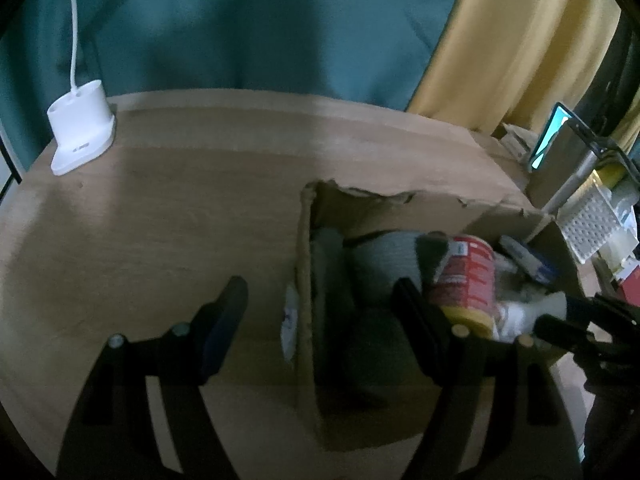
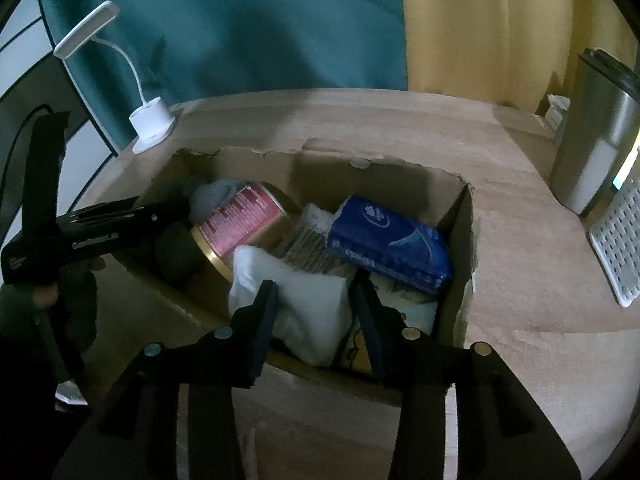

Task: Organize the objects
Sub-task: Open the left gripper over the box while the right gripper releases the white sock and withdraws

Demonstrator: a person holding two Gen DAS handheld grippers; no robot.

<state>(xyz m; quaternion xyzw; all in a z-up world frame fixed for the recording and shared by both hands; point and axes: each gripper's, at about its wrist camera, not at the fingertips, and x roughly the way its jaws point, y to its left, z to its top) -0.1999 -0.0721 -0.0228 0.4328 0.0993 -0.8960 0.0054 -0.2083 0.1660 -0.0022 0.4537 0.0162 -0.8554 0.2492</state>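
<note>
An open cardboard box [image 2: 460, 240] stands on the wooden table [image 1: 140, 240]. It holds a red can [image 2: 244, 216] lying on its side, a blue tissue pack [image 2: 388, 240], grey socks [image 2: 212, 196], a dark green ball [image 2: 176, 252] and a white cloth bundle [image 2: 308, 304]. My right gripper [image 2: 316, 300] is over the box's near edge, its fingers on either side of the white cloth, touching it. My left gripper [image 1: 320, 304] is open and empty, straddling the box's left wall [image 1: 306, 280]. The red can also shows in the left wrist view [image 1: 468, 280].
A white desk lamp [image 2: 152, 124] stands at the table's far left corner. A steel tumbler [image 2: 592, 148] and a white perforated tray [image 2: 620, 240] sit to the right of the box. Teal and yellow curtains hang behind the table.
</note>
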